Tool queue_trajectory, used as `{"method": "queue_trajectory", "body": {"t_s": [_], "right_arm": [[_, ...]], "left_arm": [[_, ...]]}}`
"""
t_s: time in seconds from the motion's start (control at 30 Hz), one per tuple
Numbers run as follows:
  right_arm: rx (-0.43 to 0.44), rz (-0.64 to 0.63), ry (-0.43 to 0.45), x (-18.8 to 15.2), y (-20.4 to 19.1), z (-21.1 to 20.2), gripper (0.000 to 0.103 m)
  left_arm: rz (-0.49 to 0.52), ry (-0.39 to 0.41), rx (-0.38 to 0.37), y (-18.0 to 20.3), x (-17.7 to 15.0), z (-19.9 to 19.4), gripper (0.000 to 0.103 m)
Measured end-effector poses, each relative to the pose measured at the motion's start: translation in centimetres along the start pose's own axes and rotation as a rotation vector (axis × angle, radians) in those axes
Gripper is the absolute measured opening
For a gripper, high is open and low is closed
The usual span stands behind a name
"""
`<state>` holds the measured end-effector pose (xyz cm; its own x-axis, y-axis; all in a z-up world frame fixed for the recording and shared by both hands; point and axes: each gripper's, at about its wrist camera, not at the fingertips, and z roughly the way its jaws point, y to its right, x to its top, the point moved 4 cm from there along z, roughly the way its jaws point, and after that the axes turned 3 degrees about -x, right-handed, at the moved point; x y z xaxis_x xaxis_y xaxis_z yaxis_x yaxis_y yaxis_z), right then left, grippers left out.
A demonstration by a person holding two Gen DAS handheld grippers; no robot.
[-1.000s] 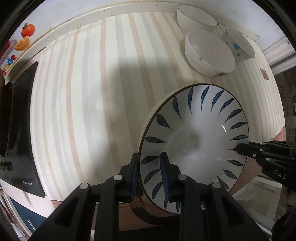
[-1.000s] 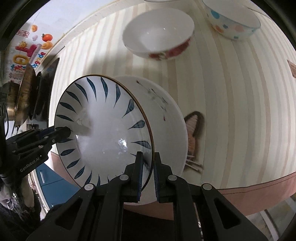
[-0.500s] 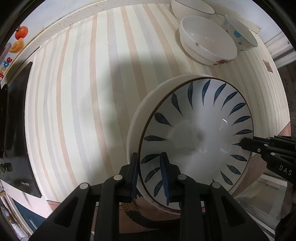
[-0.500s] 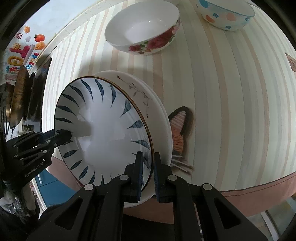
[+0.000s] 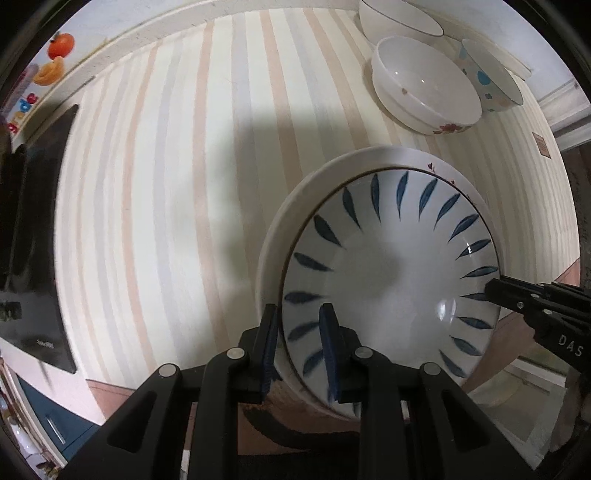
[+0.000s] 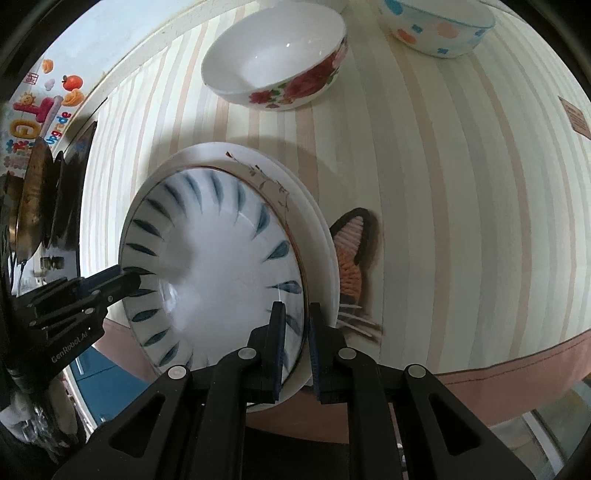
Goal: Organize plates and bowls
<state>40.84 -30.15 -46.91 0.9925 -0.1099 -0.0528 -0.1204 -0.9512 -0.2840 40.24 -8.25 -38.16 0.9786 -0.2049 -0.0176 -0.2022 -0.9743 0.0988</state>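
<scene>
A white plate with blue leaf marks (image 5: 388, 273) lies on top of a larger white plate (image 5: 280, 229) near the table's front edge. My left gripper (image 5: 299, 325) is shut on the blue-leaf plate's near rim. My right gripper (image 6: 295, 321) is shut on the opposite rim of the same plate (image 6: 214, 273), with the white plate (image 6: 317, 236) under it. Each gripper shows in the other's view, the right one (image 5: 517, 299) and the left one (image 6: 110, 284).
A rose-patterned white bowl (image 6: 277, 62), a dotted bowl (image 6: 436, 26) and a plain white bowl (image 5: 399, 22) stand at the back right. A striped cloth (image 5: 184, 184) with a cat picture (image 6: 354, 251) covers the table. A black stove (image 5: 33, 236) is at the left.
Both grippers have lowered the blue-leaf plate down onto the white plate; it sat tilted above it before and now lies nearly flat on it.
</scene>
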Motion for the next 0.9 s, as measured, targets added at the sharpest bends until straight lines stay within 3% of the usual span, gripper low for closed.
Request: {"method": "queue_trajectory", "body": {"t_s": [0.23,0.47,0.67,0.9], "right_arm": [[-0.003,-0.012,0.062,-1.1,-0.8,-4.3,0.015],[0.002,-0.042,0.168,-3.8,-2.8,-12.0,0.015],[-0.002,-0.084,0.211,-6.5,-4.4,-16.3,0.015],[-0.001,-0.114,0.222,-8.5,-4.7,-18.7,0.015]], "left_arm": [[-0.023,0.037,-0.055,0.4,-1.6,-5.5,0.020],[0.005,0.088,-0.116,2.9,-4.3,-11.4,0.021],[0.033,0.099,-0.152,5.0,-5.7,-14.0,0.021],[0.042,0.123,-0.159,5.8,-6.5,-15.7,0.021]]}}
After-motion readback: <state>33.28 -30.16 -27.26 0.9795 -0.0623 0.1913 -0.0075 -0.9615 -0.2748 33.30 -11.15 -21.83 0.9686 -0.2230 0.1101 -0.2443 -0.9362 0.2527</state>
